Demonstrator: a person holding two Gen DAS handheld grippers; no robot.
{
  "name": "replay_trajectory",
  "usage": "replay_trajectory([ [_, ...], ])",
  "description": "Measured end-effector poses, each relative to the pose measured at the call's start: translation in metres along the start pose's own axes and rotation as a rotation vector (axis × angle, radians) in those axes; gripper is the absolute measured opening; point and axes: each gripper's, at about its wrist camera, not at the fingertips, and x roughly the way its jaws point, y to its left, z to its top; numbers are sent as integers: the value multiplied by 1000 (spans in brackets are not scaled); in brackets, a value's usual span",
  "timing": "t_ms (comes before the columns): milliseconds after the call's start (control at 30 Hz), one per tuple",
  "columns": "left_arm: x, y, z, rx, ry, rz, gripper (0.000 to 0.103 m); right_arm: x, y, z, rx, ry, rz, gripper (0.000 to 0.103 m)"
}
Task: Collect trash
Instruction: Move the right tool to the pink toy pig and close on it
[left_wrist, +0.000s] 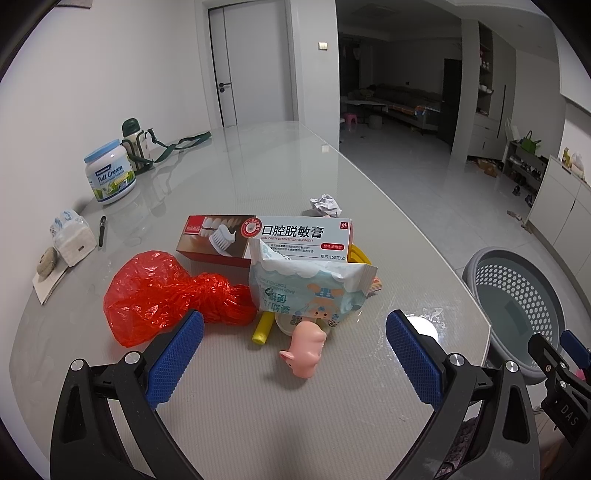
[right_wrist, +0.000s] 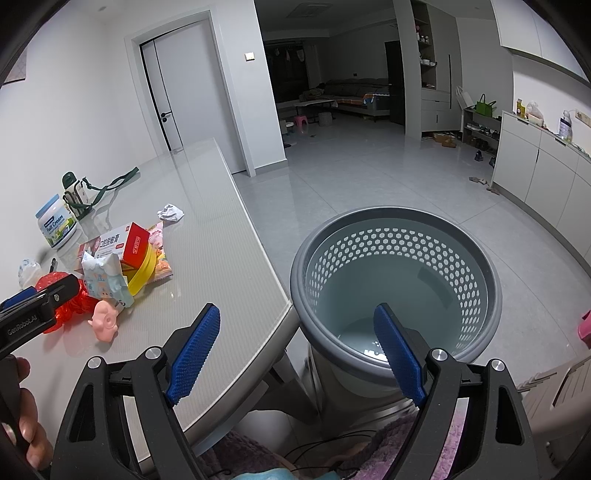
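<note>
Across the middle of the left wrist view, the trash sits heaped on the grey table (left_wrist: 258, 177): a red bag (left_wrist: 159, 295), a toothpaste box (left_wrist: 266, 236), a wipes pack (left_wrist: 310, 288) leaning on it, a pink pig toy (left_wrist: 304, 350) at the front and a paper ball (left_wrist: 325, 205) behind. A yellow tube (left_wrist: 263, 329) and a pale round lid show only in part under the pack. At the bottom of that frame the left gripper (left_wrist: 295, 354) is spread wide and empty, just short of the pig. At right the basket (left_wrist: 517, 306) is cut off by the table edge and a gripper. Centre right in the right wrist view, the basket (right_wrist: 476, 266) shows whole and empty; the right gripper (right_wrist: 297, 354) hangs spread, empty, over the gap between table and basket. At lower left a hand (right_wrist: 26, 417) is mostly out of frame.
</note>
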Motion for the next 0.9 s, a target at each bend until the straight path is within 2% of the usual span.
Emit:
replay_trajectory([
  [467,-1,3,-2,-8,2,4,97,5,9,1,-18,15,38,82],
  [633,-6,33,-4,-40,-25,65,97,10,28,2,-56,23,93,82],
  [900,-10,103,-10,-114,-17,203,97,23,87,3,-176,48,253,82],
])
